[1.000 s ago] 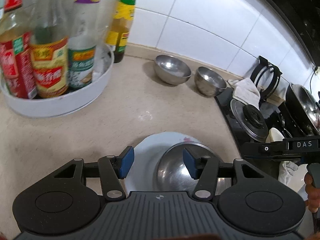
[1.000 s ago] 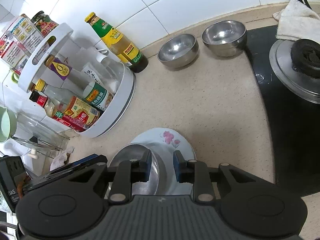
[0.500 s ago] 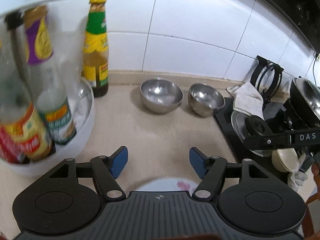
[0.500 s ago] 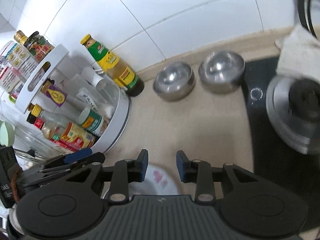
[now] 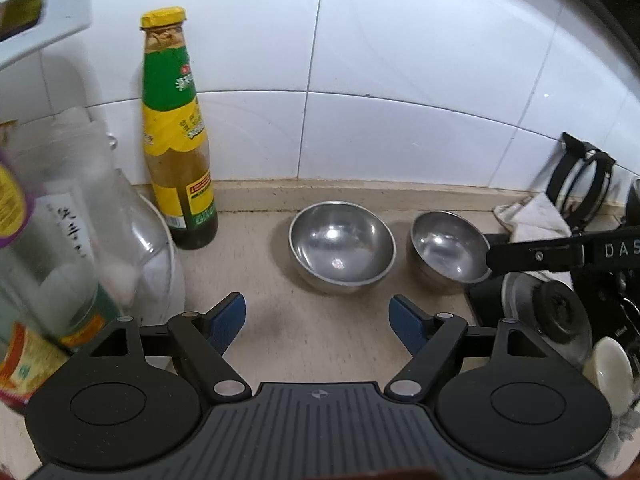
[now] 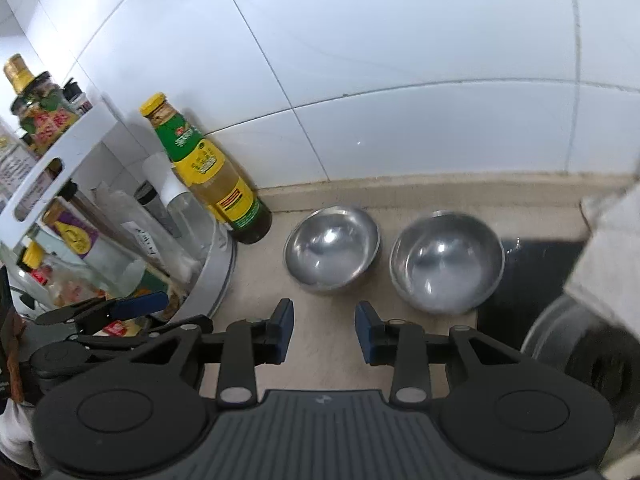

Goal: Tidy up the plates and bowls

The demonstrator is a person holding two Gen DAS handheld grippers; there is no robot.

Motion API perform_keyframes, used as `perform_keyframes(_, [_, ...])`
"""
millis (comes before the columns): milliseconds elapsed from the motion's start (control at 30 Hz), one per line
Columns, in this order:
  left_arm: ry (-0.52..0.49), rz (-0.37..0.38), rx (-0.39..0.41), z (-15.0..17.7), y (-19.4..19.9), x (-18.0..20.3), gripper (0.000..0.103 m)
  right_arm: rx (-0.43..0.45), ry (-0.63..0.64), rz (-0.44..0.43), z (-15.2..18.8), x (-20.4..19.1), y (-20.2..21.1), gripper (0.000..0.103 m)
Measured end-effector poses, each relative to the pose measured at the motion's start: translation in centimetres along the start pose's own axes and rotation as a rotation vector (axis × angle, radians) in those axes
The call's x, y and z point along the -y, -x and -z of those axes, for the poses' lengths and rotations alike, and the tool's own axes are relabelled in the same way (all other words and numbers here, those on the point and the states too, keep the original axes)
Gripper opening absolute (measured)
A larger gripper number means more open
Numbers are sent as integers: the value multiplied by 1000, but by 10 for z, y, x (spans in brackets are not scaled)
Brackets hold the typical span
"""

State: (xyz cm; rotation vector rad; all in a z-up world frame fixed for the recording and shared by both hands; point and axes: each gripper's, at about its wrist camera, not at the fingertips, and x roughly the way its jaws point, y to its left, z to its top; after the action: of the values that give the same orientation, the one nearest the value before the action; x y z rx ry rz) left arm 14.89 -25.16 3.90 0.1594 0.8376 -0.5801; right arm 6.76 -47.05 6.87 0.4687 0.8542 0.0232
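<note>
1. Two steel bowls stand upright, close side by side and not touching as far as I can tell, on the beige countertop (image 5: 312, 340) at the foot of the tiled wall: the left bowl (image 5: 342, 252) near the green-labelled sauce bottle (image 5: 176, 136), the right bowl (image 5: 448, 252) at the edge of the black stove (image 6: 532, 264).
2. My left gripper (image 5: 318, 322) stands wide apart, its jaws having just been opening, with nothing between them.
3. My right gripper (image 6: 324, 330) has a narrower gap, also just widened, and is empty.
4. Judgement: thin polished metal, so light, stiff, not fragile, but slippery and rounded.
5. Judgement: best hold is the rim, one pad inside and one outside; the curved wall would likely slide out.
</note>
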Motion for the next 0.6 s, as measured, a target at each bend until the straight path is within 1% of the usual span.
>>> perform_keyframes(333, [-1,-44,-42,-37,-57,6,85,-33,45,-22,-47,12,-51,33])
perform_keyframes(467, [3,-58,-60,-42,-82,5,85,-60,51,-11,-58,17,-80,34])
perform_keyframes(600, [26,-48,-86,-40,-104,1,85,-88,61,7,-65,21,-107,34])
